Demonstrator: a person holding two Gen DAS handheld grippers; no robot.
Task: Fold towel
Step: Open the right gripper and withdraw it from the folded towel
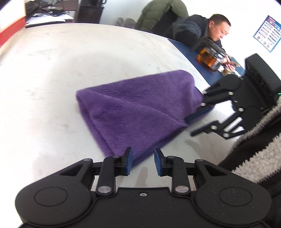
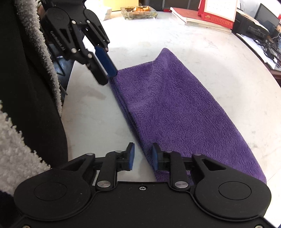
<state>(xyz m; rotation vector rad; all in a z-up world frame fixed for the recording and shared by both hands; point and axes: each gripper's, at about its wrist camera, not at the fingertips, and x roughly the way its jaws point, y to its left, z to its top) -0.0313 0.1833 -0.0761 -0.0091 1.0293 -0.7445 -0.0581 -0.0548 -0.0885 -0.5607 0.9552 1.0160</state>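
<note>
A purple towel lies folded over on the white marble table; it also shows in the right wrist view. My left gripper is open at the towel's near corner, jaws on either side of its edge, and shows in the right wrist view at the far corner. My right gripper is open with the towel's near edge between its jaws. In the left wrist view it is open at the towel's right corner.
A man sits at the far side with a glass teapot on a blue mat. A glass ashtray, red books and a printer stand along the back edge. My fleece sleeve is at left.
</note>
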